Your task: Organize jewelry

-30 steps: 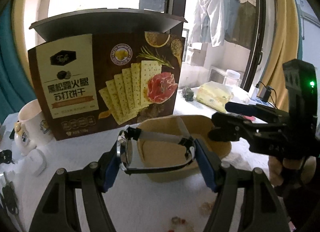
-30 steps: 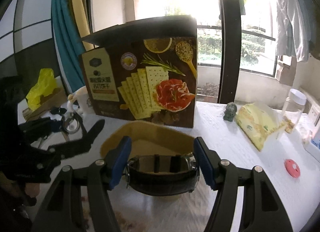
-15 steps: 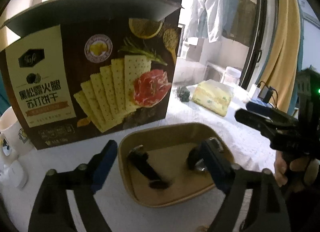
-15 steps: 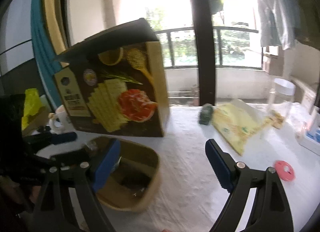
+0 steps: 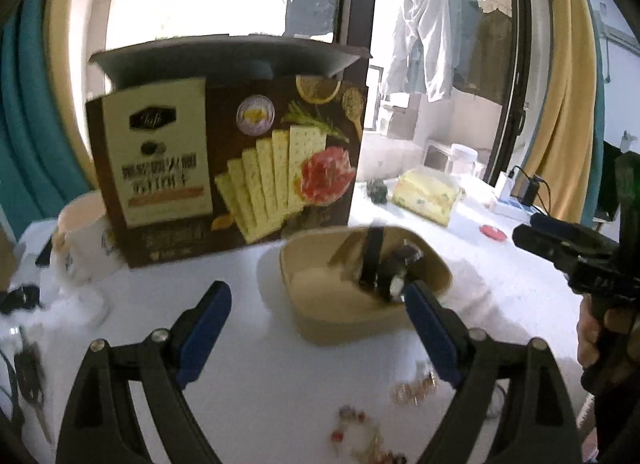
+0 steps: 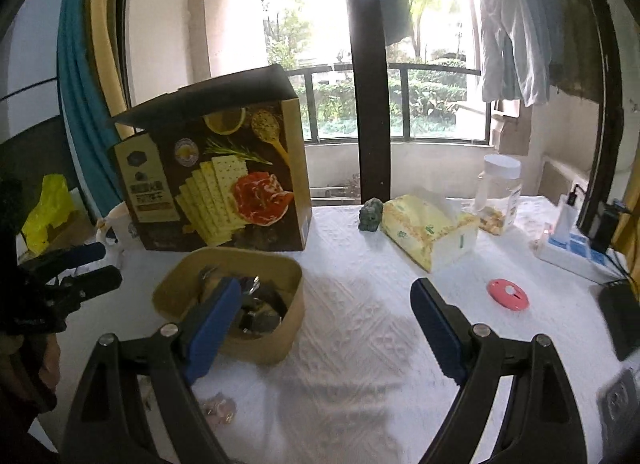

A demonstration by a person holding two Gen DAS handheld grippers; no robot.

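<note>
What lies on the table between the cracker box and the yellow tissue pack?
A small dark green figurine stands between the cracker box and the tissue pack, seen best in the right wrist view.

Table (image 6: 360,344) under a white textured cloth. Far left — cracker box (image 6: 216,179), with a white mug (image 6: 116,223) beside it. Near the box, a tan bowl (image 6: 280,328). Centre far: green figurine (image 6: 370,213), yellow tissue pack (image 6: 428,227), clear jar (image 6: 500,191). Right — pink disc (image 6: 507,294), power strip (image 6: 568,252). Near edge: loose beads (image 5: 412,388).
</note>
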